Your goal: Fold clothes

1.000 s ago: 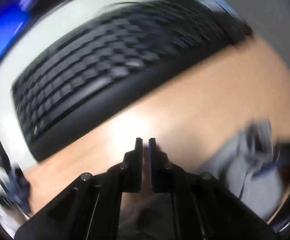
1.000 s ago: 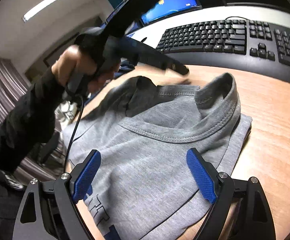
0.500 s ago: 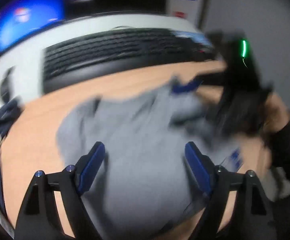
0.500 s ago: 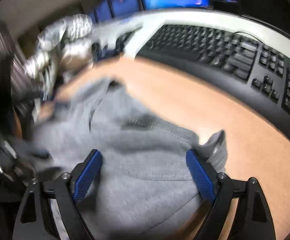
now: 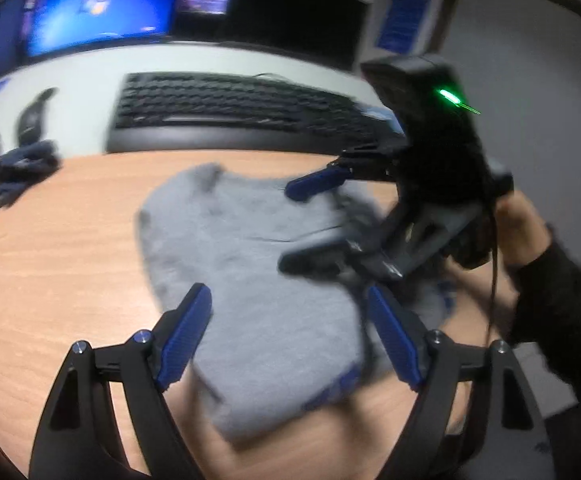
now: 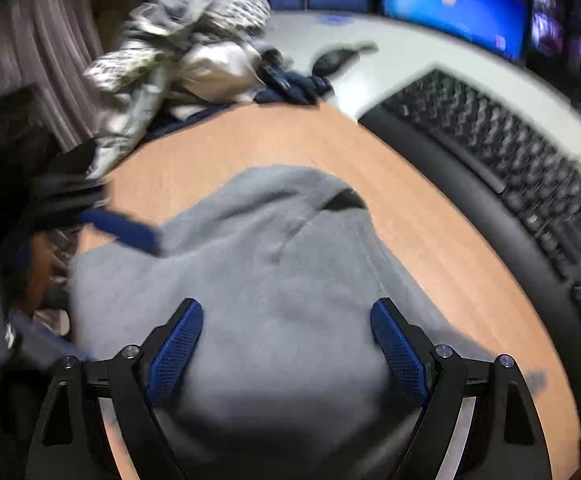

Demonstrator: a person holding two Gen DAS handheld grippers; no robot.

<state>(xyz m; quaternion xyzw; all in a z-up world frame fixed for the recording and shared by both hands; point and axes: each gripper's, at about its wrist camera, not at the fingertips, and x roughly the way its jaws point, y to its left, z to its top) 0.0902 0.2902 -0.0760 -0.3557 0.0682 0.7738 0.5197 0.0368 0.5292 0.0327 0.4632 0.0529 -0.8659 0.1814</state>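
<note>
A grey T-shirt lies folded in a bundle on the wooden table; it also shows in the right wrist view, with its collar opening towards the keyboard. My left gripper is open and empty above the shirt's near edge. My right gripper is open and empty over the shirt; in the left wrist view it hovers at the shirt's right side. One left fingertip shows at the shirt's left edge.
A black keyboard lies behind the shirt, with lit monitors beyond. A pile of unfolded clothes sits at the table's far left corner, with a dark garment beside it.
My left gripper went from shut to open and swung back over the shirt. My right gripper turned left across the shirt. The shirt now lies in a more compact bundle.
</note>
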